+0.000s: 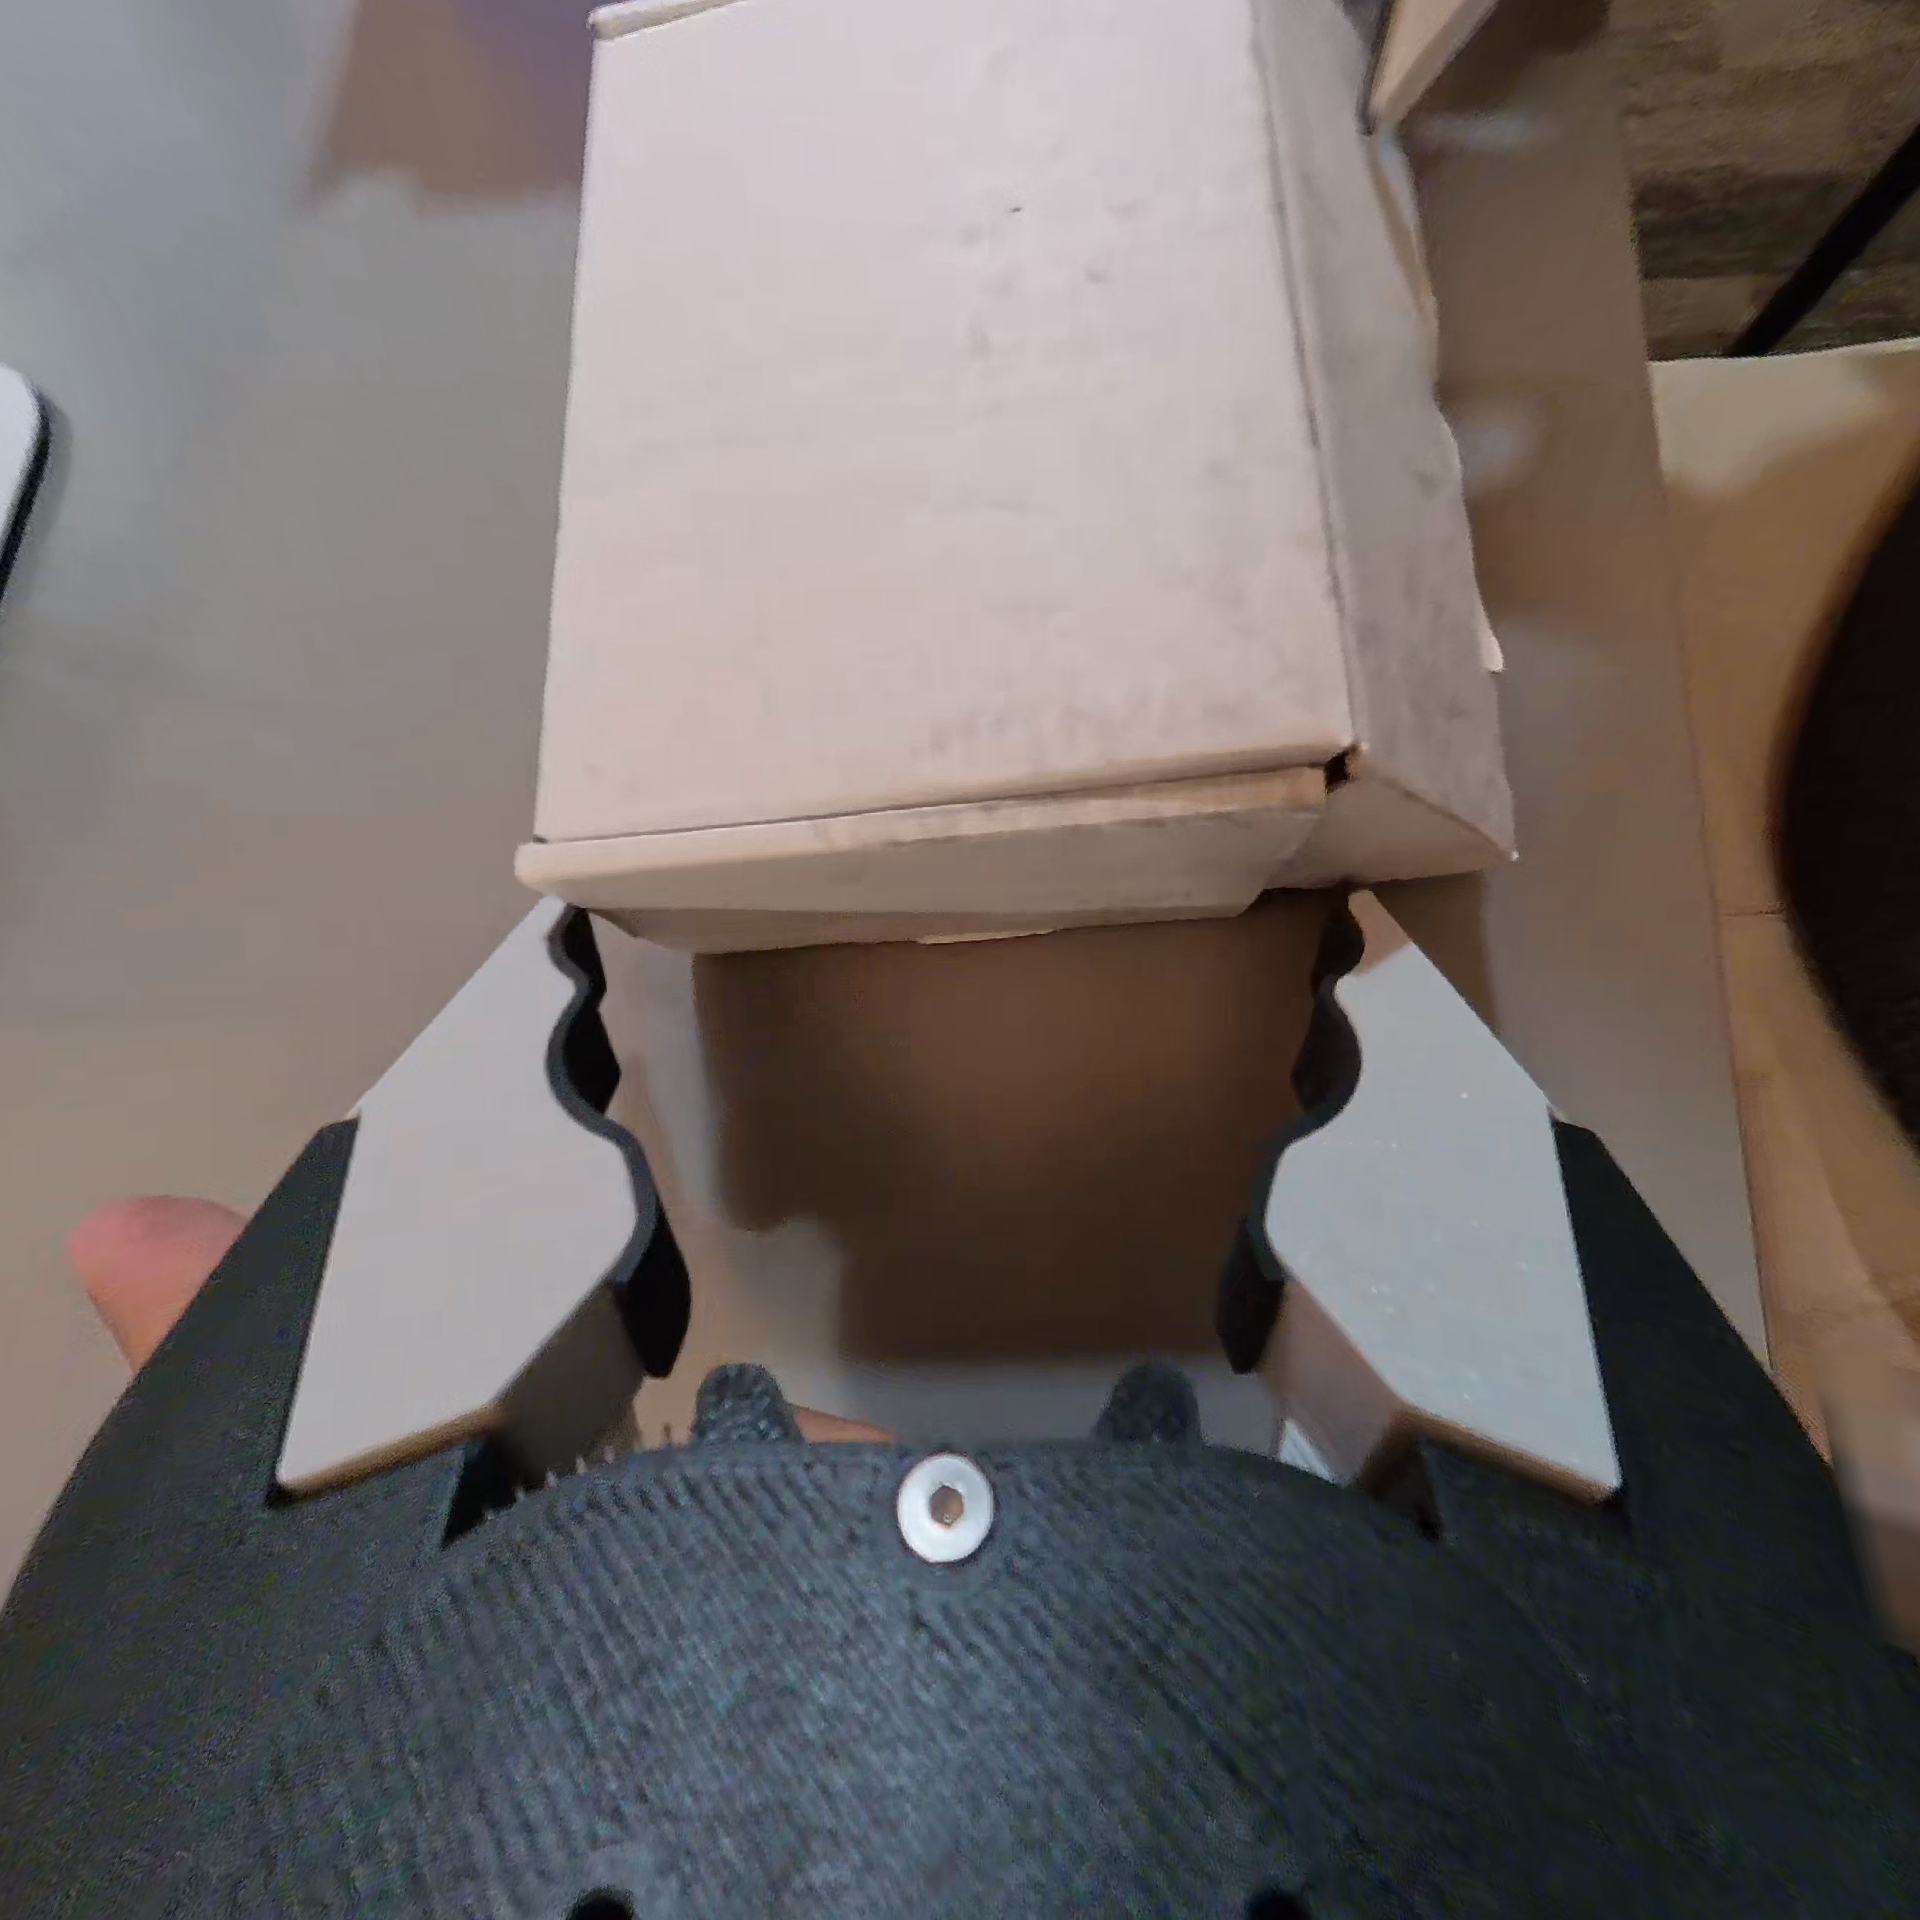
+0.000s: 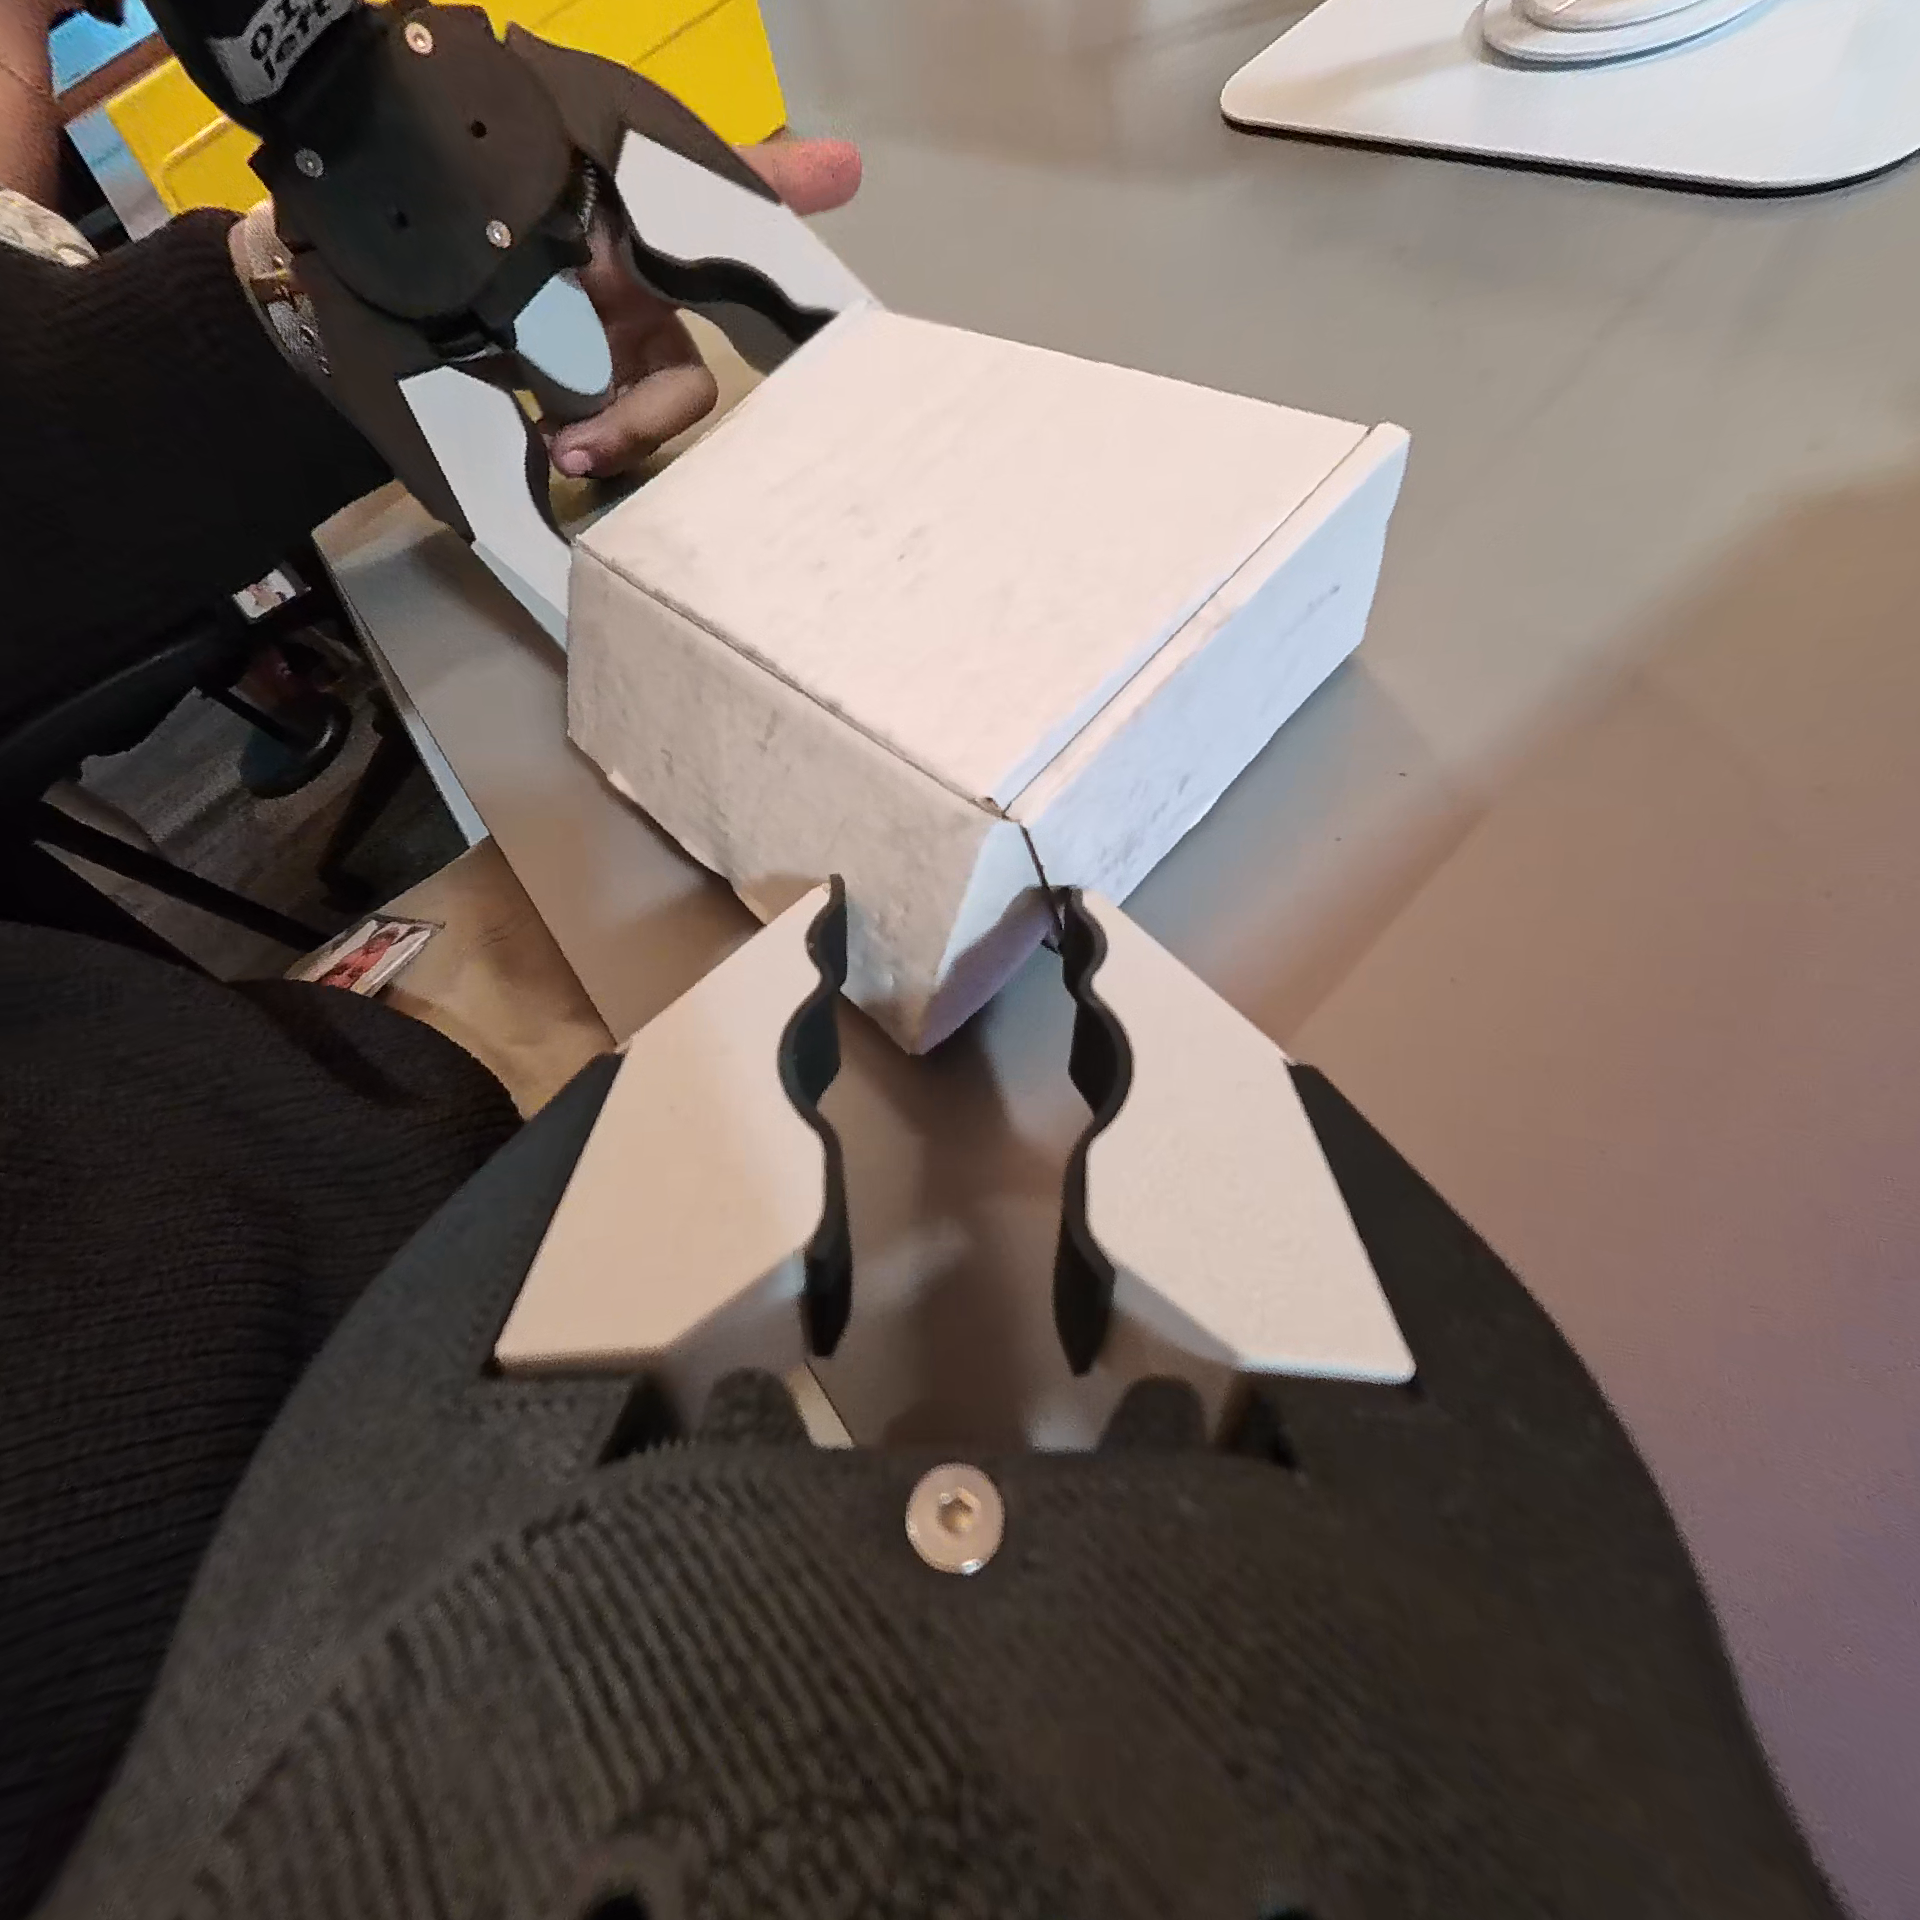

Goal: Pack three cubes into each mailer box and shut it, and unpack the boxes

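A closed white mailer box (image 2: 966, 634) fills the middle of the right wrist view, resting on a grey table (image 2: 1558, 935). Its lid is folded down and the side flaps look tucked in, so nothing inside can be seen; whether cubes are packed in it cannot be told.

The right tongs (image 2: 945, 925) sit at the lower centre of that view, parted to a moderate gap. The box's near corner pokes between the two tips, which lie at or just beside it; contact is not clear, and they are not closed on anything.

The left tongs (image 2: 675, 416) appear in the upper left of the same view, held by a hand (image 2: 644, 395) in a dark sleeve, spread wide at the far end of the box. In the left wrist view the left tongs (image 1: 961, 925) open across the lower middle of the frame, with the box (image 1: 935, 468) filling the upper centre and its end flap just above the tips. They grip nothing that can be seen.

The box seems to be either just shut or about to be opened; the pictures do not settle which. In either case the work would go best with one pair of tongs steadying an end of the box while the other works the front flap, pressing evenly so the thin card does not buckle or slide on the smooth table.

A pale flat stand base (image 2: 1558, 94) lies at the upper right of the right wrist view, well apart from the box.
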Tool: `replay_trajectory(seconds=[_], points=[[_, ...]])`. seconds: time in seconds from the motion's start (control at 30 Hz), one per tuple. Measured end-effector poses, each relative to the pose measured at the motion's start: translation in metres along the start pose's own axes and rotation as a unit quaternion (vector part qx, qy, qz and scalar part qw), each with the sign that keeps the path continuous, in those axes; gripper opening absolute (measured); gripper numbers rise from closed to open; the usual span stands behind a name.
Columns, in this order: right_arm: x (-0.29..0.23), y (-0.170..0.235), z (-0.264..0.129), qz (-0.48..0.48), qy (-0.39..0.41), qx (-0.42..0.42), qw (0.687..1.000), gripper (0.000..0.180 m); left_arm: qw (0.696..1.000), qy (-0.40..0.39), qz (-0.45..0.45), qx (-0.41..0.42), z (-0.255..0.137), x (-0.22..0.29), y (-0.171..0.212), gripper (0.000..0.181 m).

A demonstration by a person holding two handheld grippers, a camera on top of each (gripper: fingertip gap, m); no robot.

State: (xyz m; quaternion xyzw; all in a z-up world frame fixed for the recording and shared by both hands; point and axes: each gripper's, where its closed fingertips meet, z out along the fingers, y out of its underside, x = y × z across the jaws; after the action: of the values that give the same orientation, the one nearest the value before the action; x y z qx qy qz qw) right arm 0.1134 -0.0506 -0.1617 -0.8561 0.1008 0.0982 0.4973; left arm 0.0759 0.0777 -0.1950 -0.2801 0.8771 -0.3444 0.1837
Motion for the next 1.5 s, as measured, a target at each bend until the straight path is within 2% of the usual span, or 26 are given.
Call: replay_trajectory(seconds=[0.1, 0.2, 0.4, 0.7, 0.93, 1.03, 1.1, 1.2, 1.37, 1.5], points=[[0.002, 0.000, -0.001, 0.007, -0.002, 0.002, 1.000, 0.041, 1.000, -0.007, -0.006, 0.010, -0.002, -0.003, -0.002, 0.118], [0.001, 0.000, 0.000, 0.012, -0.005, 0.003, 1.000, 0.044, 1.000, -0.008, -0.002, 0.011, -0.003, -0.002, -0.003, 0.117], [-0.007, 0.010, 0.005, -0.007, -0.020, -0.020, 1.000, 0.060, 1.000, 0.001, 0.003, 0.009, -0.003, 0.004, -0.001, 0.117], [-0.016, 0.022, 0.001, -0.038, -0.052, -0.049, 0.997, 0.061, 1.000, 0.020, -0.003, 0.010, -0.006, 0.011, 0.000, 0.117], [-0.028, 0.016, -0.003, -0.024, -0.095, -0.030, 0.995, 0.064, 0.999, 0.047, -0.018, 0.017, -0.013, 0.018, 0.003, 0.116], [-0.032, 0.012, -0.003, -0.023, -0.103, -0.017, 0.994, 0.075, 0.995, 0.077, -0.049, 0.030, -0.018, 0.022, 0.001, 0.117], [-0.027, 0.008, -0.001, -0.022, -0.083, -0.005, 0.996, 0.097, 0.991, 0.104, -0.079, 0.043, -0.022, 0.025, -0.001, 0.116], [-0.027, 0.001, 0.001, -0.007, -0.084, 0.012, 0.996, 0.105, 0.980, 0.143, -0.123, 0.061, -0.027, 0.029, -0.005, 0.116], [-0.037, -0.010, -0.008, 0.027, -0.132, 0.040, 0.990, 0.103, 0.974, 0.162, -0.143, 0.070, -0.030, 0.030, -0.006, 0.115], [-0.035, -0.024, -0.019, 0.061, -0.155, 0.079, 0.983, 0.091, 0.975, 0.159, -0.139, 0.068, -0.030, 0.031, -0.006, 0.115]])
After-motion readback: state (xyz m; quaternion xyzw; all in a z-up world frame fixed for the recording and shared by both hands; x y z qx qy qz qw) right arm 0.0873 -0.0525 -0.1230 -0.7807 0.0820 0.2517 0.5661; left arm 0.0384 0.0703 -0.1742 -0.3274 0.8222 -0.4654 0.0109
